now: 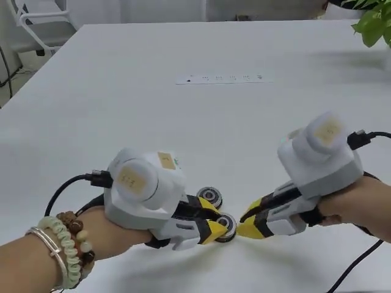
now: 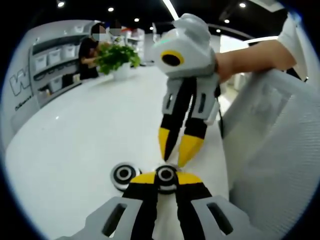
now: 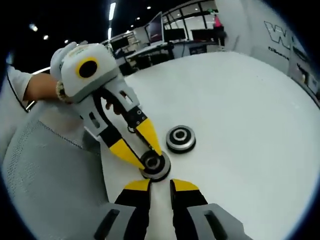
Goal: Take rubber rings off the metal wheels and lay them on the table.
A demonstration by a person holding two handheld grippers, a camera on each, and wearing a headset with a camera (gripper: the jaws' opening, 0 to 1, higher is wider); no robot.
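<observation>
The left gripper (image 1: 218,220) is clamping a small black-ringed metal wheel (image 3: 154,166) on the white table (image 1: 183,122), the right gripper (image 3: 160,186) hovering just beside it, jaws slightly parted.

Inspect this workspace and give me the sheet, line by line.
Surface: white table.
Job's things: two metal wheels; held wheel between the left gripper's jaws, second wheel lying beside it; no loose rubber ring seen.
Clutter: flat white strip far across the table.
Grippers: left gripper shut on the held wheel; right gripper narrowly open, tips at that wheel's edge.
Cables: left cable, black, trails from the left gripper; right cable, black, from the right.
Surroundings: plant, chair.
</observation>
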